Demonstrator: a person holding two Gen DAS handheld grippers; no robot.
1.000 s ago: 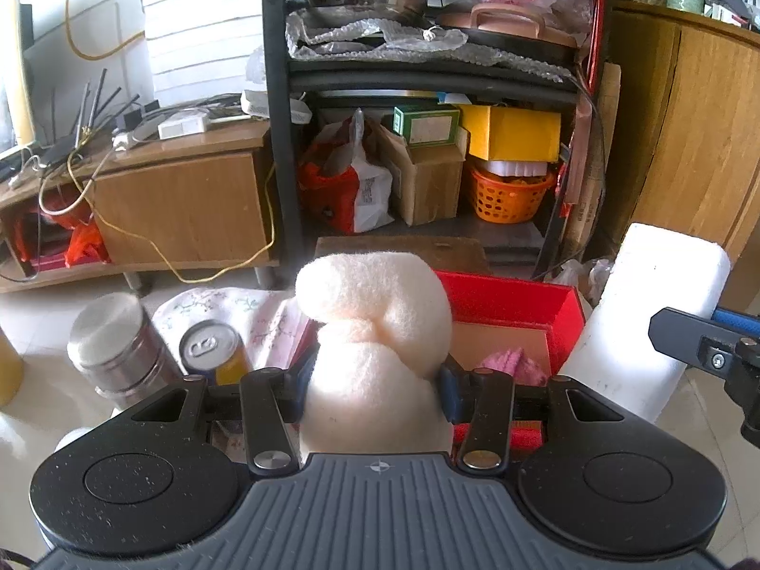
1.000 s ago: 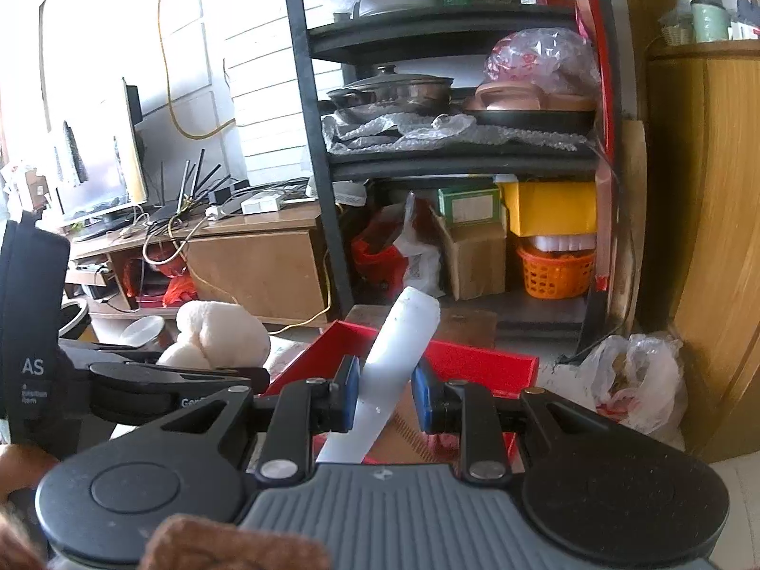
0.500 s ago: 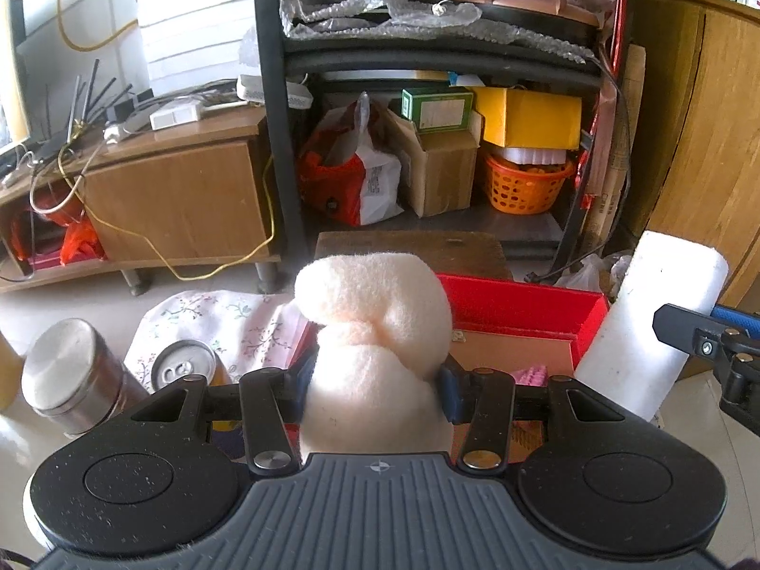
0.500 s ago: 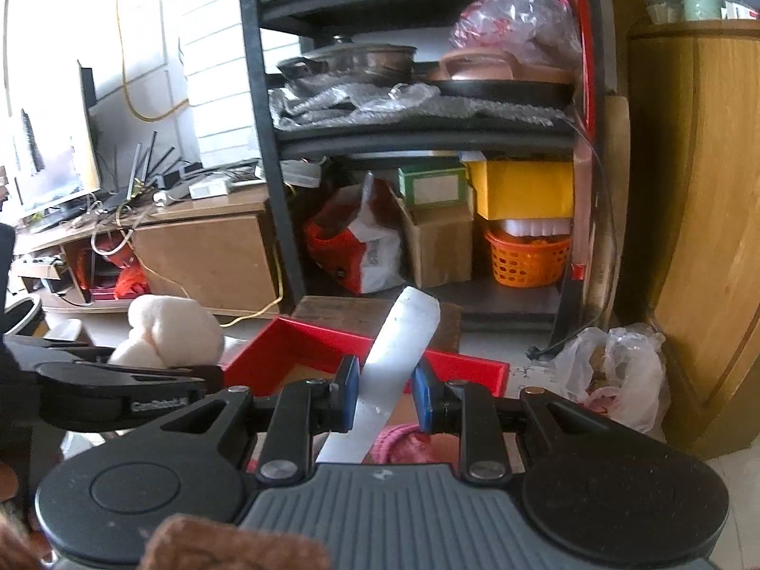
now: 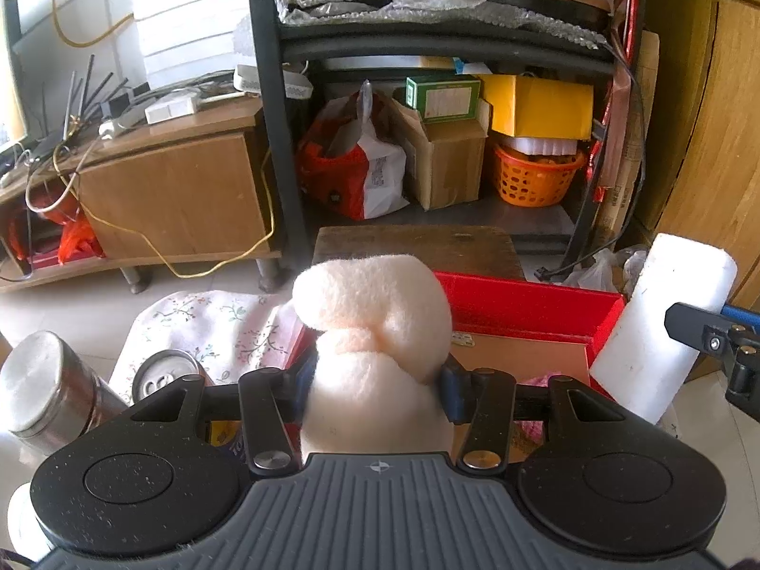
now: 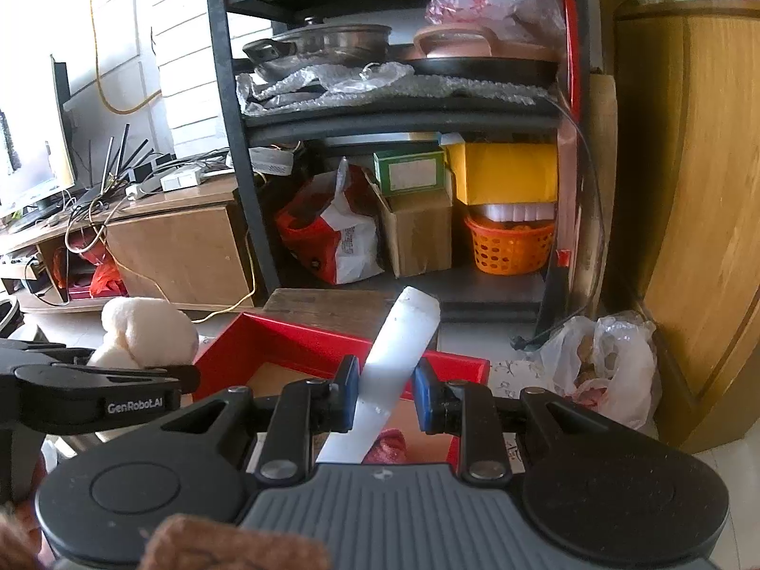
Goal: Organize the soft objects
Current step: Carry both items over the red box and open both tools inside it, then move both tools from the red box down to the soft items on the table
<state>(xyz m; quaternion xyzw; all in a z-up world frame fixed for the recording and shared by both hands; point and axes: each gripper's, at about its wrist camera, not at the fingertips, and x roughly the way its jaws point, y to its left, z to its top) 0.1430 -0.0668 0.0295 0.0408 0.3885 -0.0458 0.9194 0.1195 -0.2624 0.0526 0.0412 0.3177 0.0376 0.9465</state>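
Note:
My left gripper (image 5: 377, 380) is shut on a cream fluffy plush (image 5: 375, 313), which bulges up above the blue pads. Just behind it sits a red box (image 5: 527, 304) with a brown inside, where a pink soft thing (image 5: 536, 382) lies. In the right wrist view my right gripper (image 6: 385, 392) is shut on a white foam slab (image 6: 399, 351) that leans up to the right over the red box (image 6: 285, 337). The foam slab (image 5: 660, 323) also shows at the box's right side in the left wrist view. The plush (image 6: 147, 332) hangs left of the box.
A metal canister (image 5: 42, 380) and a drink can (image 5: 166, 377) stand left of the box on a floral cloth (image 5: 209, 323). A low wooden stool (image 5: 418, 247) and a black shelf rack (image 5: 280, 142) stand behind. A plastic bag (image 6: 603, 365) and a wood cabinet (image 6: 703, 237) are on the right.
Both grippers have come forward and lower toward the red box, so more of its inside shows. The plush and the foam slab stay gripped as before.

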